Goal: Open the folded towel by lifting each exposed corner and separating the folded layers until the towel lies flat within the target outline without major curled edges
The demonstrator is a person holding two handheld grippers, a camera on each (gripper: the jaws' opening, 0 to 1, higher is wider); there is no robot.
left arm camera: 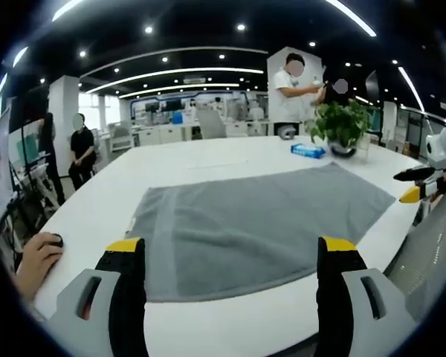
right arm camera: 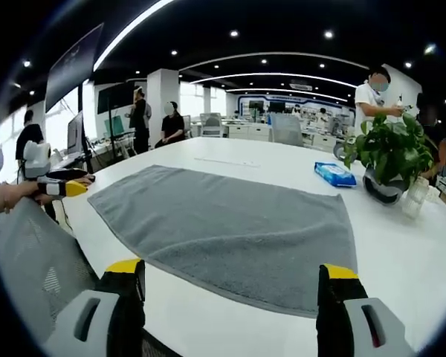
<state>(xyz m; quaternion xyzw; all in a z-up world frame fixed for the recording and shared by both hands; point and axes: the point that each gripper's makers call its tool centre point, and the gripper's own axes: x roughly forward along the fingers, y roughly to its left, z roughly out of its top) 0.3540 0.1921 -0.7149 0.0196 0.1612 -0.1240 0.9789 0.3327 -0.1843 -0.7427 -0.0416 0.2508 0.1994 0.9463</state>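
White worktop, large and rounded, set in an open office with ceiling lights; it carries every object named here. Grey towel lies spread open and flat across the middle of the worktop, its near edge close to the worktop's near rim; a woven band runs along one short side, and no large curl shows at the edges. In the right gripper view the same towel reaches from near left to far right. Potted plant, green and leafy in a dark pot, stands at the far right, well apart from the towel. Blue packet lies flat just left of the plant, between it and the towel's far corner. Left gripper: yellow-tipped jaws spread wide, holding nothing, above the towel's near edge. Right gripper: jaws likewise spread and empty, over the near edge. Several people stand or sit in the background.
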